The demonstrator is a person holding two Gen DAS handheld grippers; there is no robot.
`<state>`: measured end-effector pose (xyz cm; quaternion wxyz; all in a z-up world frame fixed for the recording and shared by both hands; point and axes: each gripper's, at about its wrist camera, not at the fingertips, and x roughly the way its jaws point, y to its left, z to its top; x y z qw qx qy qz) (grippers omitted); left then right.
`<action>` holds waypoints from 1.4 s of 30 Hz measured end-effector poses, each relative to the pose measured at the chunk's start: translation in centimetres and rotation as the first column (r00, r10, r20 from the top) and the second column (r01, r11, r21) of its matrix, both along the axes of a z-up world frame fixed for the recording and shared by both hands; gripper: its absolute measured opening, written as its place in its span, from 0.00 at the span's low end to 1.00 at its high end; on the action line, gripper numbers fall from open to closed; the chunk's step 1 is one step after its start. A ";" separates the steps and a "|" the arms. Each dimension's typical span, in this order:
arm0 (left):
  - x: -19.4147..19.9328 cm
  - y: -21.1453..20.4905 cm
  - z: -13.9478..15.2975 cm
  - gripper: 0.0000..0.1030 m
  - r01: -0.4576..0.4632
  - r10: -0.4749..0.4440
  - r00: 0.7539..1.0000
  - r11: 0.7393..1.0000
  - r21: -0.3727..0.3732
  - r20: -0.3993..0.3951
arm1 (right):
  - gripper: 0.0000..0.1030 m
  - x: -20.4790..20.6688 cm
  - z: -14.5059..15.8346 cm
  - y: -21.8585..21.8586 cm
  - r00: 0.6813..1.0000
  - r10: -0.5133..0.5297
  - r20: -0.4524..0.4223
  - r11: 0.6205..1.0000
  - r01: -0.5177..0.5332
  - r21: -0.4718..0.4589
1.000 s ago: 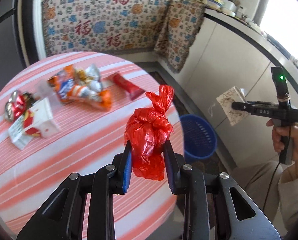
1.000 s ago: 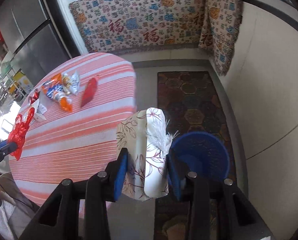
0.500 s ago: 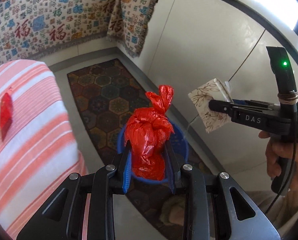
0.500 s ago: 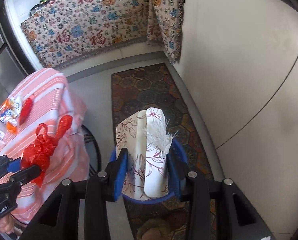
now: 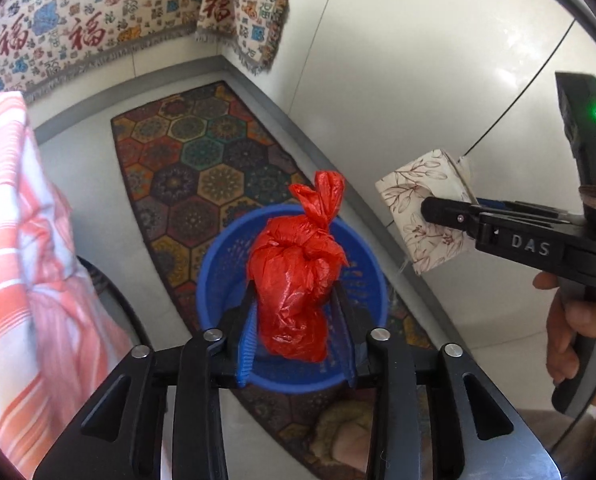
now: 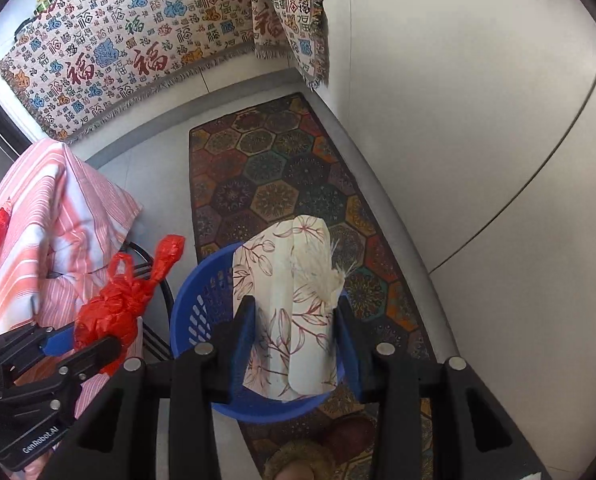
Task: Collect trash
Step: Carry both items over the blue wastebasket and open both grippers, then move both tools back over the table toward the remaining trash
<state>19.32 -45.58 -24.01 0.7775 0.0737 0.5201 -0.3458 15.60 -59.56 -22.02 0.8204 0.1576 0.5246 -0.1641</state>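
Both loads now hang directly above the blue basket [image 5: 292,308] on the patterned floor mat [image 5: 202,168], whereas a second ago I was looking across the striped table [image 5: 14,240] with the bin well off to one side. The carry is done; the drop is beginning.

Left gripper [image 5: 294,328]: the knotted red plastic bag [image 5: 298,276] sits between the blue pads, but the jaws have just been opening. The left pad no longer appears to press the bag, so I read it as let go or very nearly so — the bag has not visibly fallen yet.

Right gripper [image 6: 294,336]: it holds the floral paper package [image 6: 294,308] upright over the basket. Its jaws have also just eased apart slightly, yet both pads seem to be in contact with the package sides; I judge this one gripped, though loosening.

Assessment: both items should land inside the rim if freed from here. More wrappers remain on the table edge at far left of the right view, so the collection is not finished.
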 end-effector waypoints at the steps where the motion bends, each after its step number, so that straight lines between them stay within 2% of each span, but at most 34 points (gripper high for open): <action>1: 0.0 -0.3 -0.4 0.52 0.004 -0.004 1.000 1.000 0.001 -0.001 | 0.41 0.1 -0.3 -0.1 1.000 0.002 -0.002 1.000 -0.002 0.004; 2: -0.2 -0.6 -0.5 0.67 0.003 -0.003 1.000 1.000 -0.002 0.002 | 0.45 0.2 -0.6 -0.2 1.000 0.004 -0.001 1.000 -0.004 0.010; 3: -0.1 -0.7 -0.7 0.72 -0.003 0.003 1.000 1.000 -0.008 0.009 | 0.50 0.4 -0.9 -0.2 1.000 0.011 0.012 1.000 -0.011 0.025; 4: 0.1 -0.8 -0.9 0.76 -0.010 0.010 1.000 1.000 -0.012 0.015 | 0.65 0.4 -1.0 -0.2 1.000 0.017 0.022 0.999 -0.017 0.036; 5: 0.2 -0.8 -0.9 0.76 -0.016 0.016 1.000 1.000 -0.016 0.017 | 0.68 0.5 -1.2 -0.2 1.000 0.015 0.019 0.999 -0.015 0.029; 9: 0.1 0.5 0.1 0.76 -0.046 0.048 0.998 0.998 -0.049 0.036 | 0.68 0.3 -0.6 -0.1 0.999 0.008 0.053 0.999 -0.010 0.034; 13: -2.5 3.9 3.8 0.88 -0.068 0.084 0.983 0.993 -0.101 0.166 | 0.68 -0.4 1.7 1.0 0.991 -0.001 0.132 1.000 0.005 -0.026; 15: -4.1 6.2 5.4 0.89 -0.084 0.108 0.975 0.988 -0.130 0.195 | 0.68 -0.8 3.7 2.4 0.981 0.017 0.195 0.998 -0.004 -0.067; 19: -6.9 11.4 7.9 0.89 -0.109 0.139 0.977 0.977 -0.181 0.162 | 0.68 -1.5 7.5 6.7 0.943 0.098 0.319 0.985 -0.047 -0.163; 23: -9.2 16.1 9.3 0.89 -0.110 0.131 0.982 0.983 -0.148 0.138 | 0.68 -1.2 10.2 12.2 0.894 0.204 0.399 0.965 -0.115 -0.237; 26: -10.3 19.9 9.5 0.89 -0.151 0.165 0.976 0.983 -0.108 0.140 | 0.68 -0.6 11.4 16.7 0.855 0.294 0.427 0.943 -0.186 -0.277; 30: -10.8 25.5 8.7 0.89 -0.245 0.246 0.949 0.969 -0.028 0.200 | 0.68 0.8 11.2 23.2 0.819 0.408 0.404 0.907 -0.311 -0.285; 32: -10.7 28.5 8.4 0.98 -0.319 0.313 0.921 0.948 -0.011 0.233 | 0.68 1.2 10.6 26.5 0.807 0.451 0.381 0.890 -0.374 -0.263; 34: -10.6 30.9 8.3 0.99 -0.386 0.369 0.886 0.922 0.007 0.281 | 0.68 1.6 9.6 29.7 0.794 0.493 0.355 0.870 -0.438 -0.227; 35: -10.4 31.9 8.1 0.99 -0.397 0.373 0.879 0.918 0.021 0.296 | 0.68 1.7 9.1 31.3 0.787 0.515 0.340 0.857 -0.468 -0.215; 37: -9.9 33.7 7.8 0.99 -0.412 0.382 0.872 0.910 0.038 0.305 | 0.68 1.7 7.8 34.3 0.770 0.559 0.308 0.829 -0.518 -0.209; 42: -8.6 38.1 6.2 0.99 -0.502 0.473 0.833 0.864 0.032 0.286 | 0.68 2.3 4.9 38.9 0.739 0.629 0.242 0.777 -0.593 -0.210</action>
